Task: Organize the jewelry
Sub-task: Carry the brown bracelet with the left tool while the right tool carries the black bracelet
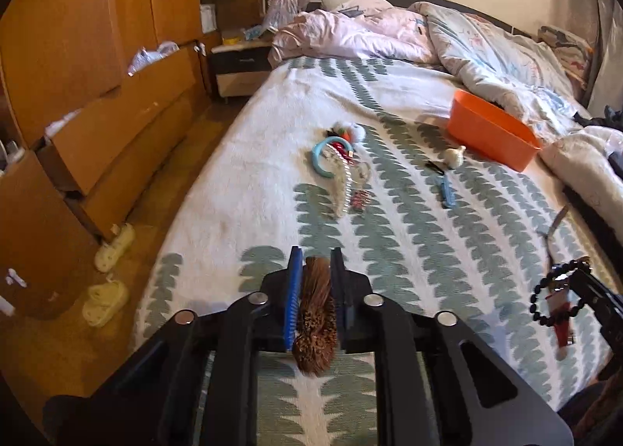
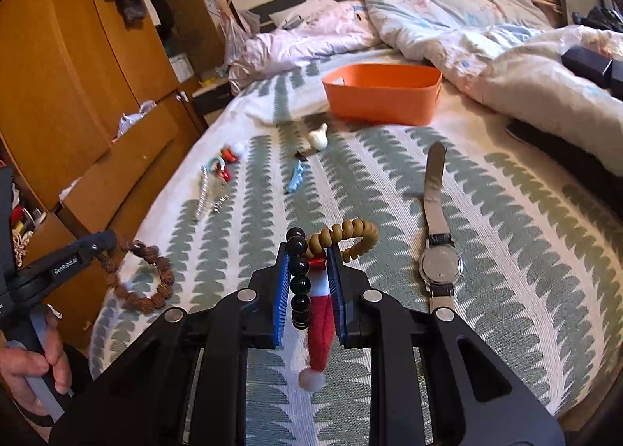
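My left gripper (image 1: 316, 257) is shut on a brown seed-bead bracelet (image 1: 314, 313), held above the bed; the bracelet also shows in the right wrist view (image 2: 150, 282). My right gripper (image 2: 307, 251) is shut on a black bead bracelet (image 2: 299, 271) with a small red Santa hat (image 2: 320, 333) hanging from it. A tan bead bracelet (image 2: 350, 237) lies just beyond its fingertips. A wristwatch (image 2: 440, 251) lies to its right. The orange bin (image 2: 383, 95) stands farther up the bed. A pile of hair accessories (image 1: 342, 169) lies mid-bed.
A blue clip (image 1: 446, 191) and a white garlic-shaped piece (image 1: 455, 156) lie near the orange bin (image 1: 490, 134). Rumpled duvets (image 1: 467, 41) fill the head of the bed. A wooden wardrobe with open drawers (image 1: 97, 95) and slippers (image 1: 113, 247) are on the left.
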### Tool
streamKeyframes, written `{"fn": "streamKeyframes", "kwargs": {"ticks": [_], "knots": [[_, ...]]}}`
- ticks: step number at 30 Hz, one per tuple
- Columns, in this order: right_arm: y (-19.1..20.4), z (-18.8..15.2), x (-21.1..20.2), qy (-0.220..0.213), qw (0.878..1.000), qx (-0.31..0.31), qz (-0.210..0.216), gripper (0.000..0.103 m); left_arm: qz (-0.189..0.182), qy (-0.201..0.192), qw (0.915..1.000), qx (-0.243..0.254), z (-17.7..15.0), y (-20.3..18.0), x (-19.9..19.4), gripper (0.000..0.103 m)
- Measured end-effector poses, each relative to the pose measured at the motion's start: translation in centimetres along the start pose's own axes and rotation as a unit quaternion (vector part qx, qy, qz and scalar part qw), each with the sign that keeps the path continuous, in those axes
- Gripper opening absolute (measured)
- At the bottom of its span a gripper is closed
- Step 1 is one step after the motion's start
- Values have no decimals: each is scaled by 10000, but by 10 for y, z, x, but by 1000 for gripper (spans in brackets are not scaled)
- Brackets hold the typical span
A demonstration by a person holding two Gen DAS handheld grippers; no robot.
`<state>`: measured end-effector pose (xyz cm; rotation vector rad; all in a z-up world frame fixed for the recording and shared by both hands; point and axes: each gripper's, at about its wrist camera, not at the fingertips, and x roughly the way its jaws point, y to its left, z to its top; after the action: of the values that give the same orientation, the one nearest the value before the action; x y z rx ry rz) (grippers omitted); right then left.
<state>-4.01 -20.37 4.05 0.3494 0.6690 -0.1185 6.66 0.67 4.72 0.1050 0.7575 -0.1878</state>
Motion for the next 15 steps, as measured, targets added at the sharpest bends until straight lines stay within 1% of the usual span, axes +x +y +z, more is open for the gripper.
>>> {"fn": "streamKeyframes", "kwargs": {"ticks": [2, 7, 11, 15], "knots": [[2, 0, 4, 37, 9999, -63, -95, 20, 21, -6, 10000, 3, 0, 1, 0, 15], [3, -5, 16, 247, 9994, -107, -196, 20, 22, 239, 9997, 44, -4, 1, 12, 15], [1, -9, 27, 440, 9986, -118, -258, 20, 54, 282, 9996, 71, -6, 0, 15, 15], [2, -12, 35, 535, 9979, -171, -319, 21, 77, 331, 9994, 80, -6, 0, 17, 15]]}}
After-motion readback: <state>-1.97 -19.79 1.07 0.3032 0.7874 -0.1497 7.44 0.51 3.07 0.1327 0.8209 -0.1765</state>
